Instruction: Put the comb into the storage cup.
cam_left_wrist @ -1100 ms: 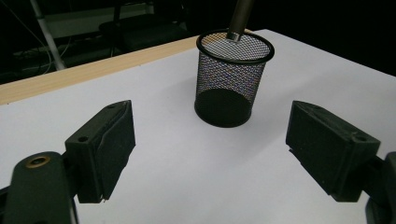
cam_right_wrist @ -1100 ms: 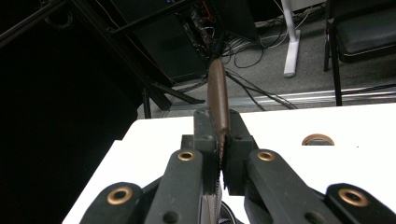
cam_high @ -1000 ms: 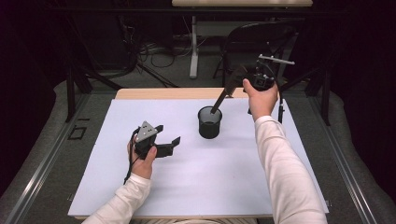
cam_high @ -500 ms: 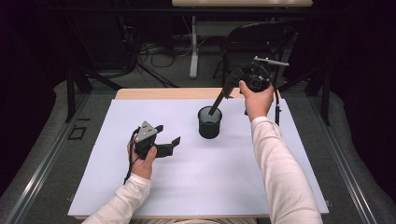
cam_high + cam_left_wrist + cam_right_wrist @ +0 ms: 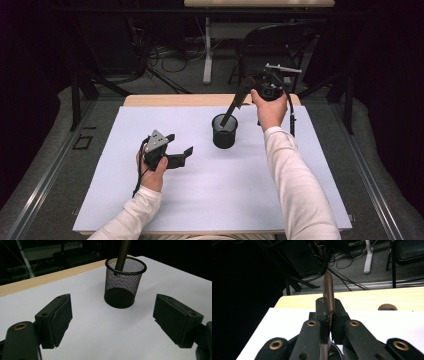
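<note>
A black mesh cup (image 5: 225,132) (image 5: 124,282) stands upright near the middle back of the white table sheet (image 5: 210,200). A long dark brown stick (image 5: 231,111) (image 5: 123,255) (image 5: 328,293) leans with its lower end inside the cup. My right gripper (image 5: 245,94) (image 5: 329,315) is shut on the stick's upper part, above and to the right of the cup. My left gripper (image 5: 179,145) (image 5: 112,322) rests low on the sheet to the left of the cup, facing it, open, with nothing between its fingers.
A bare wooden strip (image 5: 170,100) runs along the table's far edge, with a small round brown disc (image 5: 387,307) on it. Behind the table stand a dark chair (image 5: 280,45) and loose cables (image 5: 165,55) on the floor. Metal rails (image 5: 45,175) flank both sides.
My right hand has shifted slightly to the left with the stick still in the cup. My left gripper has stayed where it was.
</note>
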